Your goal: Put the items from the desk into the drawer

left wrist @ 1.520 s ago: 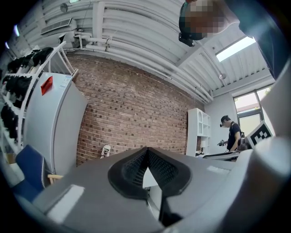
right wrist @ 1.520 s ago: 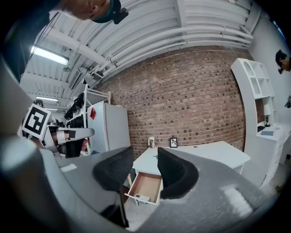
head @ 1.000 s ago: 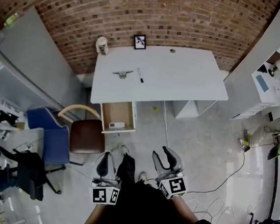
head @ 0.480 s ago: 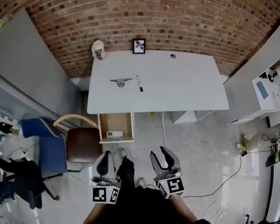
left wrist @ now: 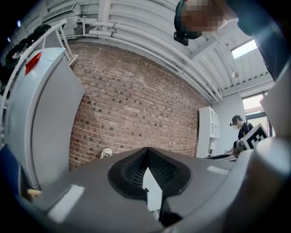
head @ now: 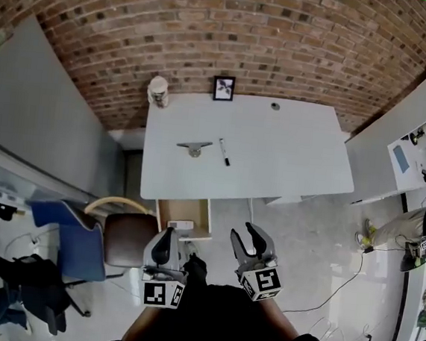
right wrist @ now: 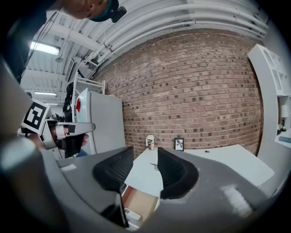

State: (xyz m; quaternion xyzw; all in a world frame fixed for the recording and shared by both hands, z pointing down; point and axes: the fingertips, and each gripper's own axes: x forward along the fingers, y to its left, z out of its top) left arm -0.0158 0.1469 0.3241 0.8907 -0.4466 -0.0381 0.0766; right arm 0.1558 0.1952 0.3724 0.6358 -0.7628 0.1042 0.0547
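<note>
From where I stand, the white rectangular desk (head: 290,151) sits against the red brick wall (head: 211,31) in the upper middle of the head view. On the desk's left half lie a small flat grey metal tool (head: 193,148) and, just to its right, a slim black marker pen (head: 224,151), near each other but not touching. Along the back edge stand a pale round jar (head: 158,91) at the left corner and a small black picture frame (head: 223,87) further right.

Under the front left edge of the desk, the open wooden drawer (head: 187,210) juts out toward the bottom of the frame. A small white box (head: 181,224) lies near its front. A brown padded chair (head: 128,236) stands just left of the drawer.

Both grippers hang in the lower middle of the frame, below the drawer and well apart from the tool and the pen. The left gripper (head: 164,238) has its black ribbed pads pressed together at the tips, with nothing caught between them. The right gripper (head: 245,235) has its jaws a moderate way apart and empty. In the right gripper view, the desk's left part, the grey tool and the drawer show through that gap, far off.
</note>
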